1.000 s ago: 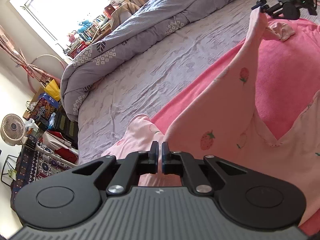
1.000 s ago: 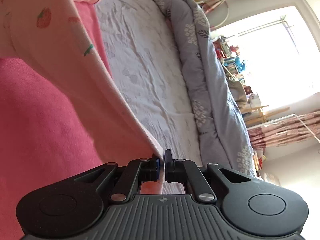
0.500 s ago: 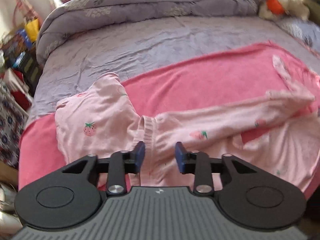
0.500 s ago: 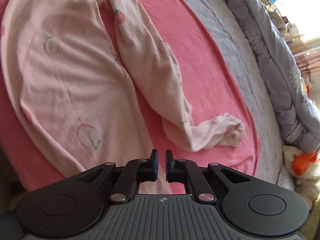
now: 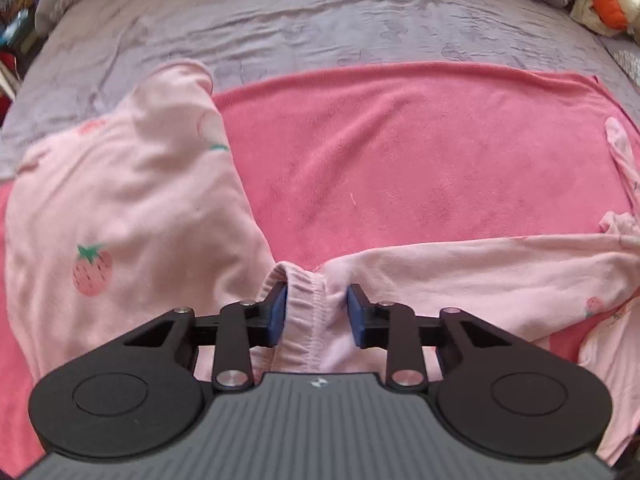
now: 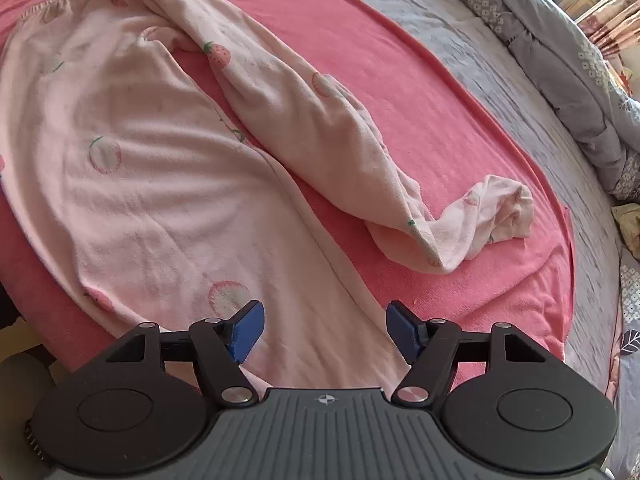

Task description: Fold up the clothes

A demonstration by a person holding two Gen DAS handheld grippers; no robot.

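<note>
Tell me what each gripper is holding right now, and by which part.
Nothing is held. The left gripper has been closing around the pink trousers' waistband, pads not yet pressing. The right gripper has just opened over a trouser leg's hem.

Pink towel spread on grey-lilac bedsheet, rolled grey patterned duvet along far edge, orange-and-cream plush toy at corner

My left claw's view cuts the pink strawberry trousers off at the right edge, and my own housing hides the waistband below my pads. My right view loses one trouser leg's end under its housing, and the orange plush toy is too clipped to identify
</note>
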